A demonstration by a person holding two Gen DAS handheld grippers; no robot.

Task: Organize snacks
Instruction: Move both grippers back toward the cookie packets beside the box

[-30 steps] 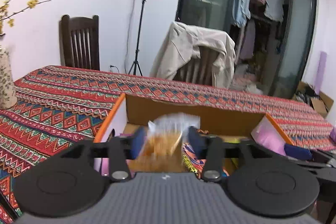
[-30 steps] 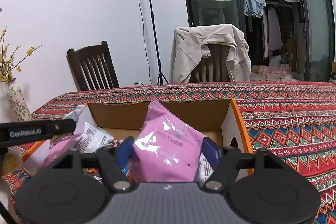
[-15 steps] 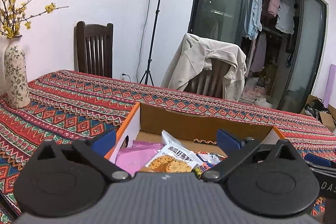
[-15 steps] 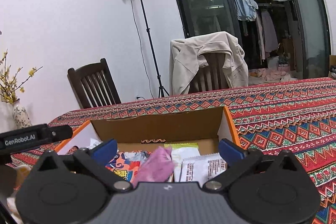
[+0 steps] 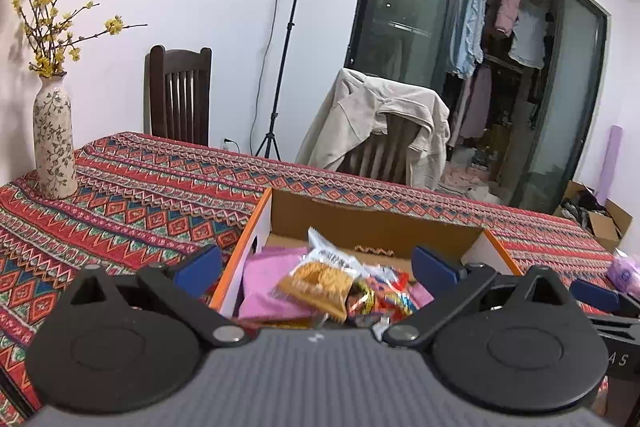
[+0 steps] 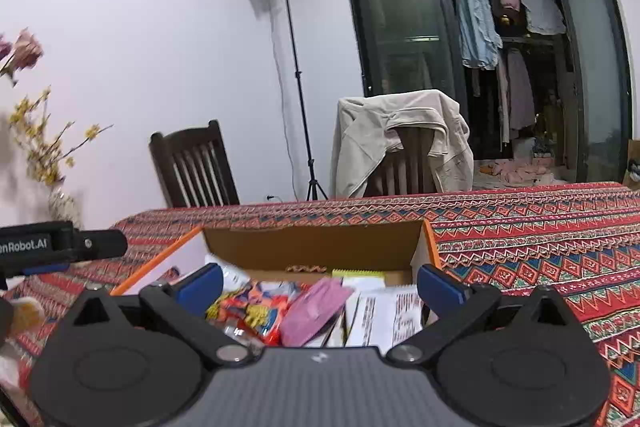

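Cardboard walls with orange edges held the snacks: the box (image 5: pixel 372 223) sat low in the centre of the frame on a patterned tablecloth (image 5: pixel 132 199), a pink packet (image 5: pixel 268 281) and a golden packet (image 5: pixel 320 283) piled loosely inside. The left gripper (image 5: pixel 316 265) and the right gripper (image 6: pixel 318 285) both stood spread wide and empty above the heap, apparently clear of it for the next pick.

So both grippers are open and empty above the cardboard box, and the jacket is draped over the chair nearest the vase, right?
Not quite. The jacket is draped over the chair farther from the vase, as the left wrist view shows. The rest holds: left gripper and right gripper open, empty, above the cardboard box.
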